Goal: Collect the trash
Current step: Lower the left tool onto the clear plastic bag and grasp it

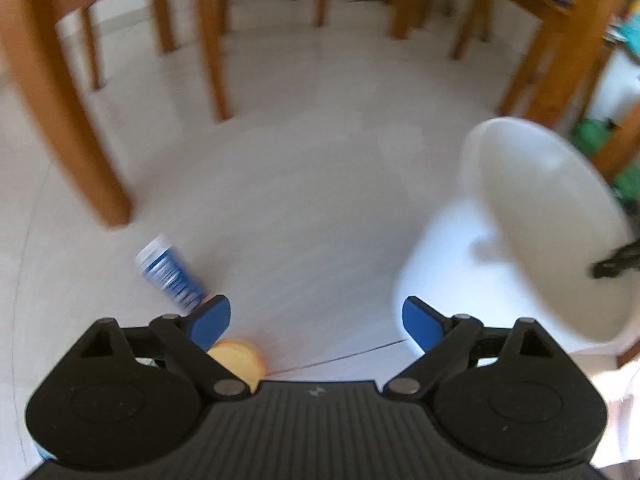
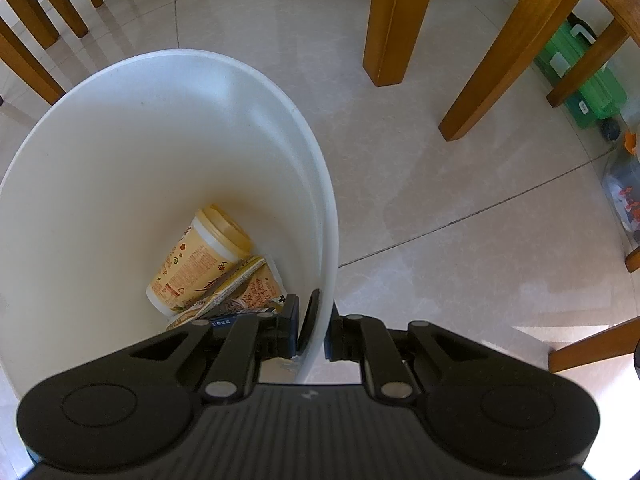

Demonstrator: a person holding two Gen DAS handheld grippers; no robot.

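Observation:
In the left wrist view my left gripper (image 1: 316, 312) hangs open over the pale tiled floor with nothing between its blue pads. A blurred blue-and-white can (image 1: 172, 274) lies on the floor just beyond the left fingertip. A round yellow lid or cup (image 1: 240, 360) shows under that finger, close to the gripper body. The white bin (image 1: 540, 220) is tilted at the right. In the right wrist view my right gripper (image 2: 318, 324) is shut on the white bin's rim (image 2: 324, 208). Inside the bin lie a yellow drink cup (image 2: 200, 256) and a flattened carton (image 2: 244, 288).
Wooden chair legs (image 1: 212, 40) and a thick leg (image 1: 60, 120) stand at the left, table legs (image 2: 396, 20) farther back. A green plastic box (image 2: 580, 76) and a clear container (image 2: 626, 196) sit at the right under the furniture.

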